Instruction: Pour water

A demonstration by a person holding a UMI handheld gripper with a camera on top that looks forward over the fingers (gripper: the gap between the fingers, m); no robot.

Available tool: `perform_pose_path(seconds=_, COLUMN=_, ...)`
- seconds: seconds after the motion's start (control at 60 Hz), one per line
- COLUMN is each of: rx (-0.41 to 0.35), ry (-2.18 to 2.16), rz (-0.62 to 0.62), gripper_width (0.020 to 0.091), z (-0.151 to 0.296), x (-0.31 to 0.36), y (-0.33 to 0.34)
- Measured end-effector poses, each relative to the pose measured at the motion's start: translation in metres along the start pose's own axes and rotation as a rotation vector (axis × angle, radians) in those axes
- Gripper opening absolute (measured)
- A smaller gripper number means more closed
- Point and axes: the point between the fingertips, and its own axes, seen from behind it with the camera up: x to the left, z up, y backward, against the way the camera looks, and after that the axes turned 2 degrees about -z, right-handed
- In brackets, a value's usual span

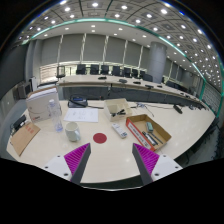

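The claw (110, 160) gapes wide and empty above a pale surface (180, 130), in a large conference room with ceiling lights.

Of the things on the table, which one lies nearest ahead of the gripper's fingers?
The red round disc, flat on the table just beyond the open fingers of the gripper. The cardboard box and the clear cup stand farther off to either side.

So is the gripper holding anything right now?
No, the gripper is open and empty. Its two pink pads stand apart with bare table between them, and the red disc lies just ahead, untouched.
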Motion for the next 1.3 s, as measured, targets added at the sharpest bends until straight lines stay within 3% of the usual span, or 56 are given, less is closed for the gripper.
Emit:
perform_pose_path(seconds=0.133, rx=0.02, ry=0.038, rz=0.031, gripper_width=0.0859, z=-0.005, x=0.018, y=-0.002)
perform_pose_path(seconds=0.417, rx=0.032, ry=0.065, rz=0.121, gripper_width=0.0859, z=-0.014, x=0.151, y=-0.02)
perform_pose_path(seconds=0.583, rx=-0.027, ry=0.02, rz=0.189, gripper_width=0.0861, z=0.001, x=0.243, y=-0.044)
perform_pose_path(seconds=0.9, rx=-0.164, ry=-0.021, rz=0.184, gripper_width=0.0861, z=0.039, x=0.361, y=-0.173)
perform_pose_path(seconds=1.167, rx=-0.204, ry=-0.051, rz=0.132, gripper_width=0.086, z=0.051, x=0.399, y=-0.281)
perform_pose_path(seconds=1.267, rx=-0.199, ry=-0.099, rz=0.098, gripper_width=0.0813, z=0.05, x=0.399, y=-0.311)
perform_pose_path(seconds=1.3, rx=-0.205, ry=-0.109, rz=0.096, gripper_width=0.0755, z=0.051, x=0.4, y=-0.317)
